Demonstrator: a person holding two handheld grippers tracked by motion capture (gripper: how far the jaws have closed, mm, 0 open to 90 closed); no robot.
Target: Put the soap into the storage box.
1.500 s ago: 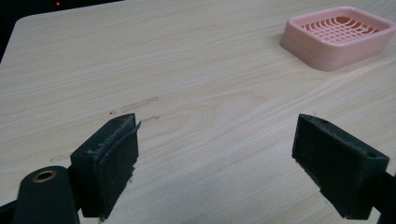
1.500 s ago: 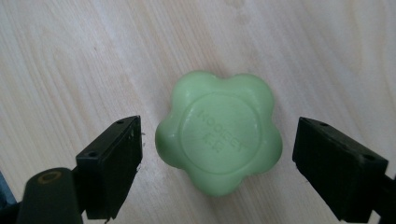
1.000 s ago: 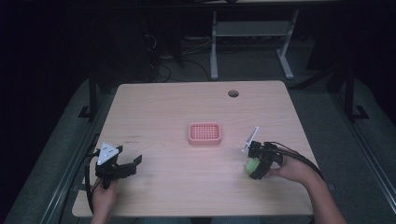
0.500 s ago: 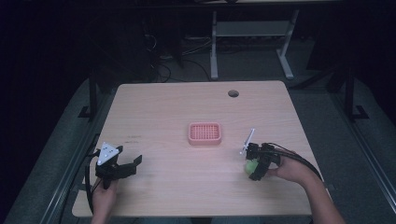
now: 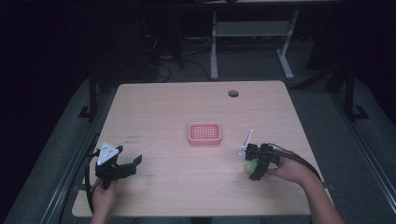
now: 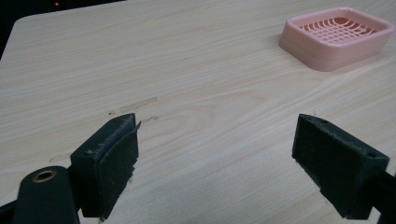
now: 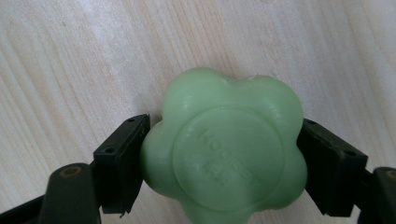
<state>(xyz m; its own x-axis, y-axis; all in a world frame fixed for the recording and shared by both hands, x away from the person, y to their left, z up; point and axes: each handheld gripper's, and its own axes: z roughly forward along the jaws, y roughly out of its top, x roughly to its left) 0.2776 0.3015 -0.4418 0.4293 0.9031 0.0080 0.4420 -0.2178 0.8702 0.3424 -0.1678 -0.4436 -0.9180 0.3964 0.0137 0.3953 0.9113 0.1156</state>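
A pale green flower-shaped soap [image 7: 229,149] sits between the two black jaws of my right gripper [image 7: 224,161], which is shut on it just above the wooden table. In the high view the same green soap [image 5: 251,166] shows at my right gripper [image 5: 254,169], near the table's front right. A pink slotted soap dish [image 5: 204,133] lies at the table's middle, to the upper left of the soap. My left gripper [image 5: 131,164] rests at the front left, open with nothing in it. The pink soap dish [image 6: 336,36] shows beyond its spread jaws [image 6: 224,158].
The wooden table [image 5: 163,107] has a round cable hole [image 5: 233,93] near its far edge. A white metal desk frame [image 5: 252,32] stands on the dark floor behind the table. Cables trail from both grippers toward the front edge.
My right gripper has shifted slightly toward the front left with the soap in it. The left gripper has not moved.
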